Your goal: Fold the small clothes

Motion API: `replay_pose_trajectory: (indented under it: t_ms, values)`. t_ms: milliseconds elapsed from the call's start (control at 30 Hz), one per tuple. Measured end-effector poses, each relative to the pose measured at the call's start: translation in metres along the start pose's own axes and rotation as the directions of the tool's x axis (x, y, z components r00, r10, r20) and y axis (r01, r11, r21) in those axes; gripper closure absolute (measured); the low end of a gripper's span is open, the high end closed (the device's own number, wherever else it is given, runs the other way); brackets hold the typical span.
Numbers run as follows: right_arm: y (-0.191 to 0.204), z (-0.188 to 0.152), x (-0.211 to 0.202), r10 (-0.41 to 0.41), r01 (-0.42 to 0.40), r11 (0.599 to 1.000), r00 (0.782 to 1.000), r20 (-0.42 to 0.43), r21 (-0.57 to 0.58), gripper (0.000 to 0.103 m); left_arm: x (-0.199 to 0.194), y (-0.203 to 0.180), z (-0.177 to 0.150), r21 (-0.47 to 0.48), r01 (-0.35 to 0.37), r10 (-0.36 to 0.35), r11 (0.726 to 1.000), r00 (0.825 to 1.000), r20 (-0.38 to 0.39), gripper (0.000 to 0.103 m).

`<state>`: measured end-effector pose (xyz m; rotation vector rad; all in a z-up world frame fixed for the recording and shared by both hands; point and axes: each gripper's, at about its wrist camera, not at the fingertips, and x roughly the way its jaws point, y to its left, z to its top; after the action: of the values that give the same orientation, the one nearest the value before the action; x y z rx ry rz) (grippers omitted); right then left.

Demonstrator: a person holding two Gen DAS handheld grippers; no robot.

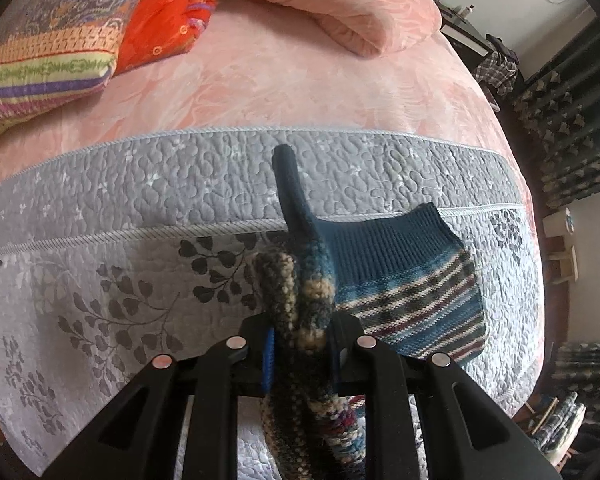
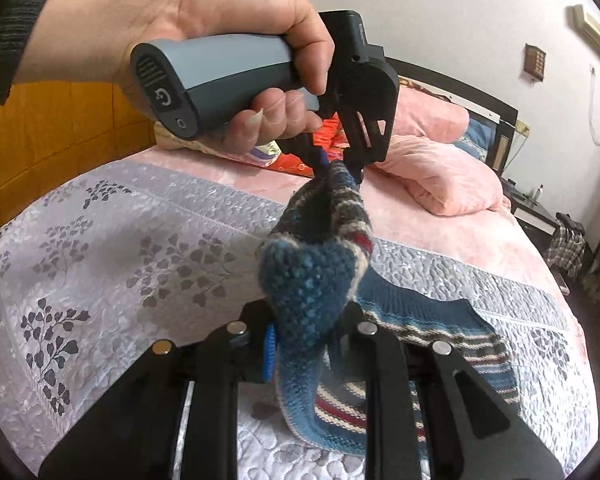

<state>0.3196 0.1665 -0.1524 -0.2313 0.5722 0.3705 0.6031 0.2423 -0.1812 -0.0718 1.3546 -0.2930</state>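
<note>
Here both grippers, left gripper point(image 1: 300, 344) and right gripper point(image 2: 302, 344), clench one knitted garment point(image 1: 412, 280); its free part drapes toward 4 o'clock on the bedspread point(image 1: 100, 280).

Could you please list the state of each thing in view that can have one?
Left gripper: shut on the knitted garment.
Right gripper: shut on the knitted garment.
Knitted garment: partly lifted, bunched between both grippers, its ribbed part lying on the grey quilt.
Grey quilt: spread flat over the bed.
Pink blanket: rolled in a heap.
</note>
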Motion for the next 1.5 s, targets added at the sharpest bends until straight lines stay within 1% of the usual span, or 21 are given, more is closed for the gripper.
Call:
replay_pose_trajectory:
  t_ms: [600,967,1500]
  values:
    - [-0.056,-0.009,-0.02,-0.039,0.038,0.996,0.999,0.011,0.085,0.086,-0.002,-0.071,0.007,0.059,-0.043,0.042,0.997,0.999,0.01,0.084]
    - [-0.082,-0.02,-0.024,-0.061,0.06,0.99,0.998,0.002,0.124,0.086,0.011,-0.107,0.01,0.094,-0.057,0.057,0.994,0.998,0.004,0.083]
    - [-0.115,-0.037,-0.026,-0.08,0.081,0.977,0.997,-0.013,0.198,0.086,0.029,-0.148,0.012,0.138,-0.087,0.089,0.987,0.996,-0.006,0.083]
